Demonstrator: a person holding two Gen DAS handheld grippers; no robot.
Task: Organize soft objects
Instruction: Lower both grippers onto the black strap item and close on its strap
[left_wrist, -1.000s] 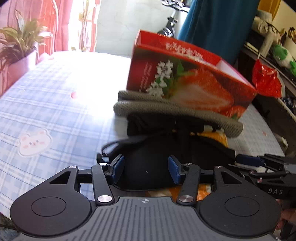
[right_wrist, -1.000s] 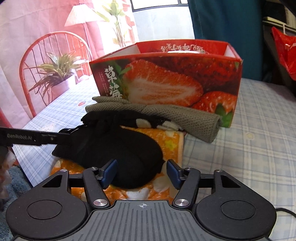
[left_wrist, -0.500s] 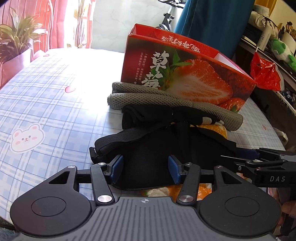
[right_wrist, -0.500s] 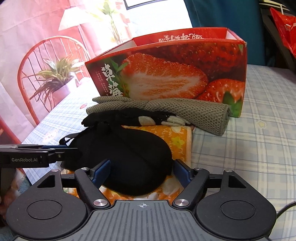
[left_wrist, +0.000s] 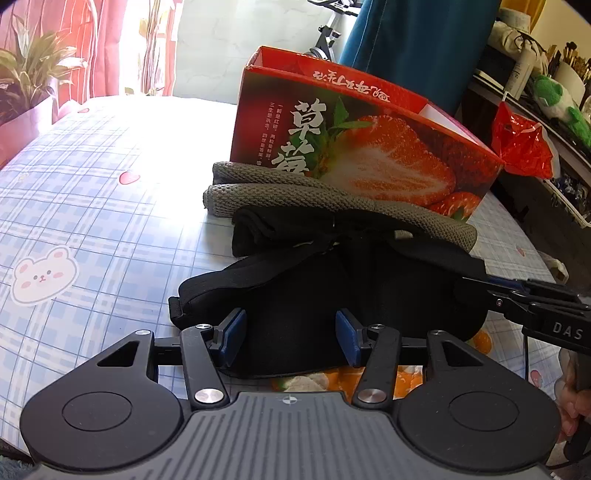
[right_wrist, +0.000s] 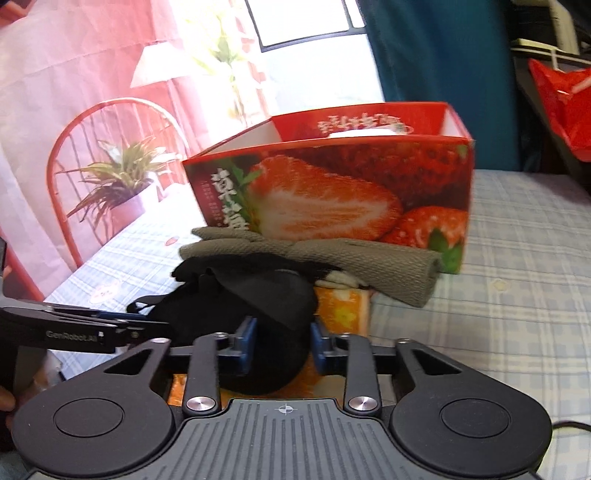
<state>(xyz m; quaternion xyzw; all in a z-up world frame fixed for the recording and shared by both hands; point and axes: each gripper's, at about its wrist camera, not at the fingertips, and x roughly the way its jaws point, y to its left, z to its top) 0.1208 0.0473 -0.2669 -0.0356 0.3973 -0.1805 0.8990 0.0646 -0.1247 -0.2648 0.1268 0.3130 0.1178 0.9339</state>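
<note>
A black padded mask with a strap (left_wrist: 332, 295) lies on an orange patterned cloth (left_wrist: 406, 376) on the checked table. My right gripper (right_wrist: 282, 343) is closing, and its blue pads squeeze the bunched black mask (right_wrist: 258, 295) between them. My left gripper (left_wrist: 290, 341) stands half open over the mask's near edge, its pads not pressing. A folded black item (left_wrist: 266, 229) and a rolled grey knitted cloth (left_wrist: 295, 199) lie behind the mask. They rest against the red strawberry box (left_wrist: 369, 147), which is open at the top.
The checked tablecloth (left_wrist: 92, 221) stretches left of the pile. A potted plant (right_wrist: 122, 177) and a red chair (right_wrist: 74, 125) stand at the table's left side. A red plastic bag (left_wrist: 521, 144) and a cluttered shelf (left_wrist: 554, 92) are at the right.
The right jaws widened, then came together on the black mask, which now bulges up between the pads. The left jaws keep the same gap.
</note>
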